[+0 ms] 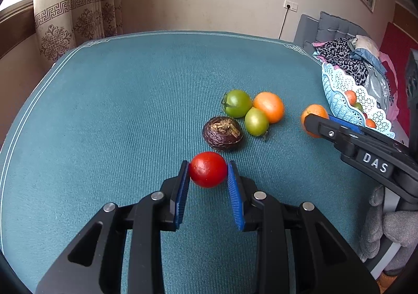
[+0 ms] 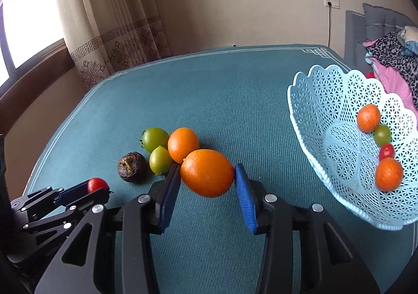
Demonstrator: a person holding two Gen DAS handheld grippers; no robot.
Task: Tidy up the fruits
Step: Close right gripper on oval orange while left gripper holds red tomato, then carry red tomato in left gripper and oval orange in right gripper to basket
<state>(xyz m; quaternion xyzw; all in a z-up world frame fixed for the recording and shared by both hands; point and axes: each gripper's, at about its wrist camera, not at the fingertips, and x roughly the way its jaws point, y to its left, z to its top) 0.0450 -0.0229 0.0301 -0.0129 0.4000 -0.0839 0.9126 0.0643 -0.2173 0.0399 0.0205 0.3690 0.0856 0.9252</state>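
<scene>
My left gripper [image 1: 208, 171] is shut on a red tomato [image 1: 208, 169], just above the teal table; it also shows in the right wrist view [image 2: 97, 184]. My right gripper [image 2: 207, 176] is shut on an orange [image 2: 207, 172], seen from the left wrist view [image 1: 313, 113] at the right. On the table lie two green tomatoes [image 1: 236, 102] [image 1: 256, 121], another orange [image 1: 269, 106] and a dark wrinkled passion fruit [image 1: 222, 133]. A light blue lattice basket [image 2: 321, 111] stands at the right and holds two oranges [image 2: 368, 117], a green tomato [image 2: 382, 134] and a red tomato [image 2: 386, 151].
The teal table cover [image 1: 130, 98] has a white border along its edges. Curtains [image 2: 117, 32] and a window are at the back left. A grey sofa with piled clothes [image 1: 347, 56] stands behind the basket.
</scene>
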